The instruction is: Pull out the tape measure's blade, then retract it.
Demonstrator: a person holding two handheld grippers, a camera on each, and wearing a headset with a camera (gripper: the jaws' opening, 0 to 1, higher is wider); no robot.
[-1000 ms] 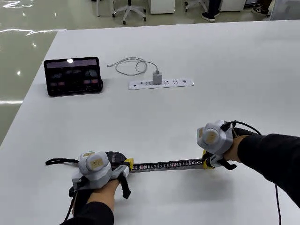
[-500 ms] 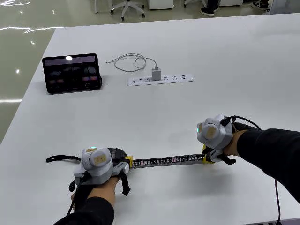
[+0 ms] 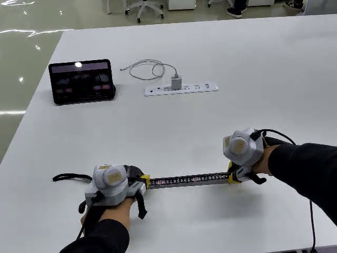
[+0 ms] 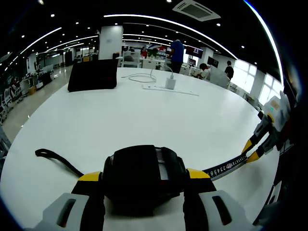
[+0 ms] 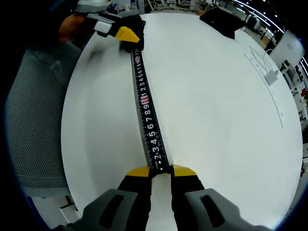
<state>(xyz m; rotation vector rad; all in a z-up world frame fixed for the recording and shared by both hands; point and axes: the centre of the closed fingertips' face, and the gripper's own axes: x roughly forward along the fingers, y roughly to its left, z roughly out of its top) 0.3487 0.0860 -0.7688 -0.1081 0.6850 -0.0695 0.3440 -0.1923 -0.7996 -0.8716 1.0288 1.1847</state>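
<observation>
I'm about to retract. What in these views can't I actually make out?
- End hook of the blade: in the right gripper view, hidden between the shut jaws of the right gripper.
- Any lock button on the tape measure case: in the left gripper view the case is too dark, clamped by the left gripper.
- Screen of the tablet: in the head view, too small to read.

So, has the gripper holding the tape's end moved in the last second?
No, not noticeably. The right gripper sits at the same offset from the power strip, and the blade spans the same length.
</observation>
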